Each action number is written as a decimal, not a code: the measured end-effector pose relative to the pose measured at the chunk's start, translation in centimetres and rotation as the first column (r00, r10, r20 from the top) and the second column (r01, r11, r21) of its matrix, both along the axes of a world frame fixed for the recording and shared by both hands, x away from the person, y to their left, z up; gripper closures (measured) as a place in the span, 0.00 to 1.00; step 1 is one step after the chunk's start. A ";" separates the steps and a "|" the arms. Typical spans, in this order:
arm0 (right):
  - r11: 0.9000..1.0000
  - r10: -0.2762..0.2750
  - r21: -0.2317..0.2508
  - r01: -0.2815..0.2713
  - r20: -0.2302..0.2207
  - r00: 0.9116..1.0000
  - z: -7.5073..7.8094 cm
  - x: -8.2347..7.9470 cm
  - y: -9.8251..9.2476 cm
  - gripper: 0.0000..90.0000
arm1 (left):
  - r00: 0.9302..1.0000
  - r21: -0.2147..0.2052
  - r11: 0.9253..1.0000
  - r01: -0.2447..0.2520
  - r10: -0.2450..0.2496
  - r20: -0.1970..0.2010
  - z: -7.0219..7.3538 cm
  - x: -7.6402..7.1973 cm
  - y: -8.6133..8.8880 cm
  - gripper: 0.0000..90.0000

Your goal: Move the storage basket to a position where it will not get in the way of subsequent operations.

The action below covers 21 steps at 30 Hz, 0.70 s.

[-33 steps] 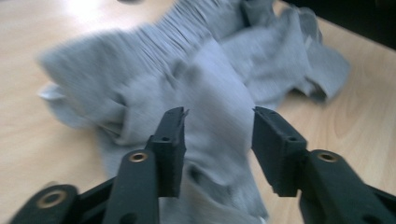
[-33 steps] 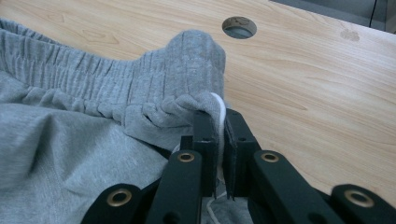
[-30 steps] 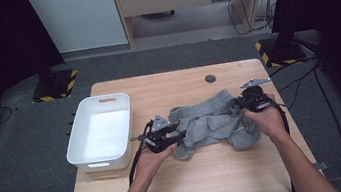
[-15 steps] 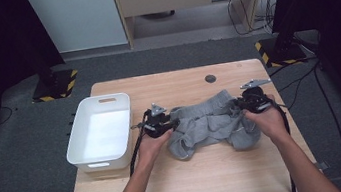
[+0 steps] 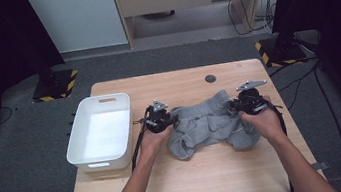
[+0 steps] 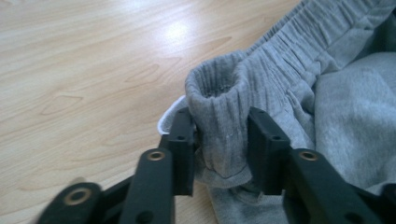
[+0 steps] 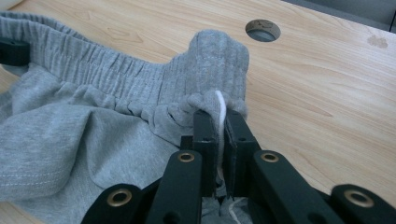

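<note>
A pair of grey shorts [image 5: 207,123] lies crumpled on the wooden table [image 5: 220,175], its elastic waistband [image 6: 280,51] stretched between both hands. My left gripper [image 5: 169,121] is at the waistband's left end. In the left gripper view its jaws [image 6: 219,140] have just been closing and now pinch a bunched fold of ribbed waistband, with both pads against the cloth. My right gripper [image 5: 238,109] holds the waistband's right end. Its jaws [image 7: 219,135] are shut tight on the fabric and on a white drawstring [image 7: 220,105].
A white plastic bin [image 5: 81,123] stands at the table's left edge, beside my left hand. A round cable hole [image 5: 210,78] sits in the tabletop behind the shorts. Bare wood spreads in front of the shorts and behind them.
My left gripper slid right and farther back to the left end of the waistband, and its jaws narrowed around a fold of it. The right gripper stayed put.
</note>
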State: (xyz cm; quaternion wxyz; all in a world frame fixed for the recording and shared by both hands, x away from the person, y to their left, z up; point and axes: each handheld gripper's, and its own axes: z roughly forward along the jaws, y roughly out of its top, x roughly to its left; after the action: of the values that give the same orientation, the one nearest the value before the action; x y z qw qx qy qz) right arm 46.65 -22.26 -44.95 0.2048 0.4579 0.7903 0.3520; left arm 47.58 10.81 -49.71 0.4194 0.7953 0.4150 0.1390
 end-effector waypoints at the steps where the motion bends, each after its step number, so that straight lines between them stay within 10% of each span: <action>1: 1.000 0.000 0.003 0.000 0.001 1.000 0.0 0.0 0.0 0.95 | 1.000 -0.003 1.000 0.012 -0.012 -0.002 0.2 -0.1 -0.1 0.85; 14: 1.000 0.028 0.011 -0.028 0.027 0.999 1.1 0.4 1.2 0.95 | 0.984 -0.050 0.984 0.174 -0.171 0.052 5.9 -4.1 -2.2 0.92; 21: 0.999 0.033 0.021 -0.034 0.036 0.999 1.6 0.3 1.3 0.95 | 0.979 0.028 0.979 0.200 -0.201 0.026 3.5 -4.3 -4.8 0.91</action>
State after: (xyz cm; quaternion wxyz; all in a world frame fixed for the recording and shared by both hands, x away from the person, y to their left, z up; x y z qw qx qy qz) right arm 46.91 -20.95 -43.38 0.2081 0.4405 0.7901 0.3721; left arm 43.26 6.04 -46.24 0.4271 0.8363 0.3248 0.1129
